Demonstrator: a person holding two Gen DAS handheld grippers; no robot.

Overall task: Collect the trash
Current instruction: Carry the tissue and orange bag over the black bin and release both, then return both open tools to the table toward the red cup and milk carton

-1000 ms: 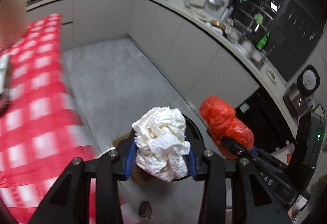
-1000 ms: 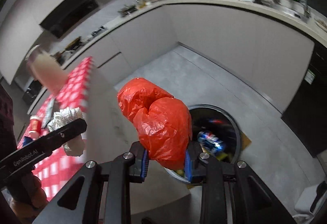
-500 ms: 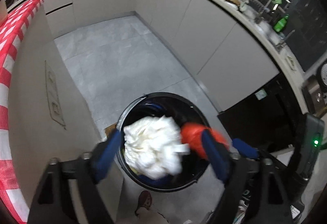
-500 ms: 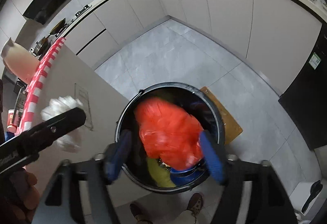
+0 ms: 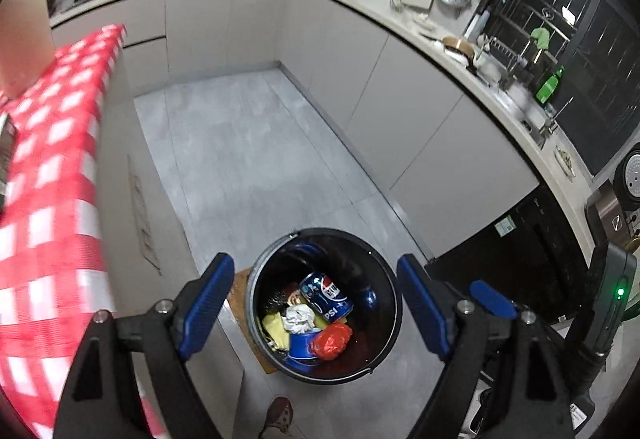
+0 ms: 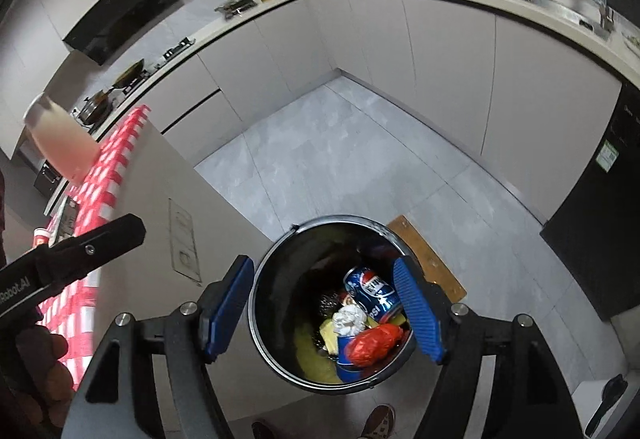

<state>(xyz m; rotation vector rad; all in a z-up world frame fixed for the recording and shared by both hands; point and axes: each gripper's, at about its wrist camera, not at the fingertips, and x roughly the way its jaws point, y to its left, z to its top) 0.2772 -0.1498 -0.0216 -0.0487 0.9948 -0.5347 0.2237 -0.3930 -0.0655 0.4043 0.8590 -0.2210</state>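
**Both grippers empty over the bin**

The left gripper (image 5: 316, 309) hangs above the black bin (image 5: 256, 279), blue pads spread wide with nothing between them; its jaws have just been opening. Straight down through the gap you see into the bin, which stands on the grey floor (image 5: 248, 143) beside the counter end.

The right gripper (image 6: 324, 311) is over the same bin (image 6: 272, 343), also gaping and bare, its jaws likewise just opened. One blue pad (image 6: 228, 305) sits over the bin's left rim in the picture, the other over the right side.

And the trash is in: a red bag (image 5: 332, 341) lies at the bottom, near side of the heap, just beside a blue cup (image 5: 300, 345). A white paper wad (image 5: 299, 319) rests in the middle, touching a blue cola can (image 5: 326, 297) behind it, with something yellow (image 5: 276, 327) to the left.

From the right wrist the red bag (image 6: 374, 345), paper wad (image 6: 350, 319) and can (image 6: 372, 289) show again, well below the pads.

A red-checked cloth (image 5: 44, 175) covers the table at the left. A shoe (image 5: 280, 415) shows below the bin.
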